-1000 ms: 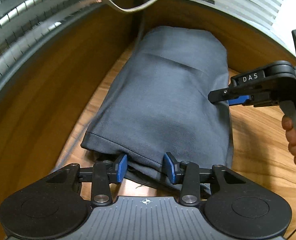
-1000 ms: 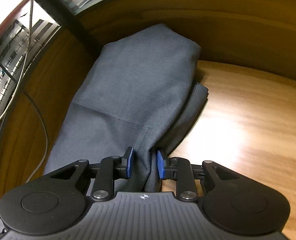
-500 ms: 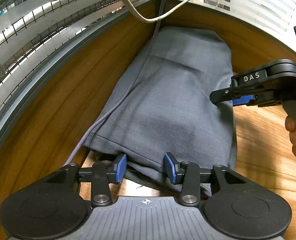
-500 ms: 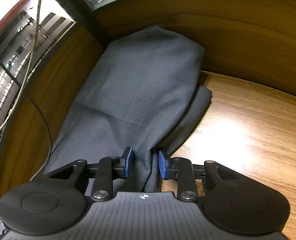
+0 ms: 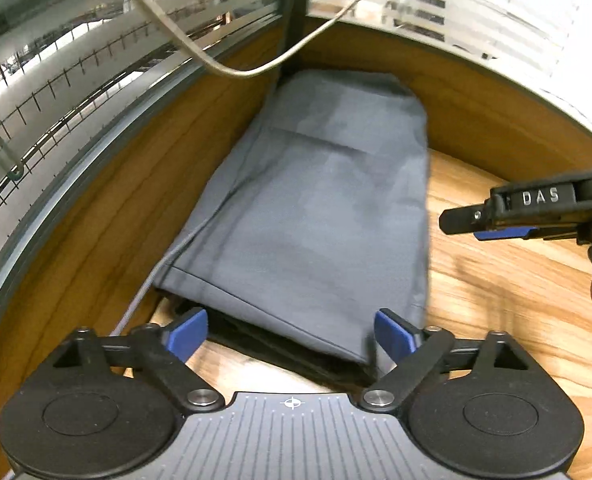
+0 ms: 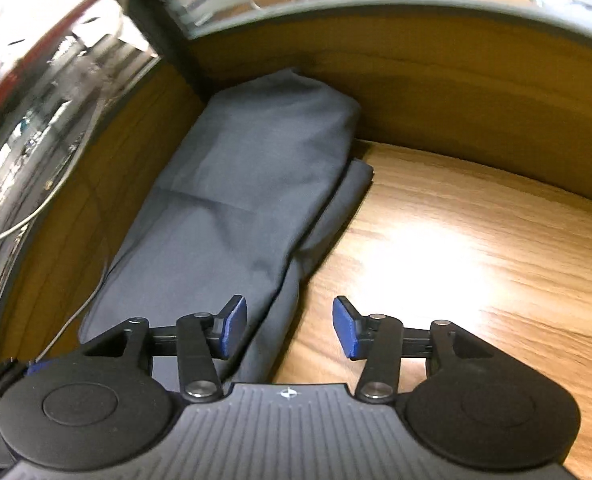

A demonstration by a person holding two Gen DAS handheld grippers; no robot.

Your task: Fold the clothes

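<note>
A folded dark grey garment lies flat on the wooden table, its far end in the corner by the windows. It also shows in the right wrist view. My left gripper is open and empty, its blue pads wide apart at the garment's near hem, just off the cloth. My right gripper is open and empty, over the garment's right edge and the bare table. It shows from the side in the left wrist view, clear of the cloth to its right.
The wooden table extends to the right of the garment. A raised wooden rim and glass with blinds bound the corner. A thin grey cable runs along the garment's left edge. A beige cord hangs above.
Both grippers have opened and let go of the garment. They have drawn back a little, and the garment now lies flat on the table.
</note>
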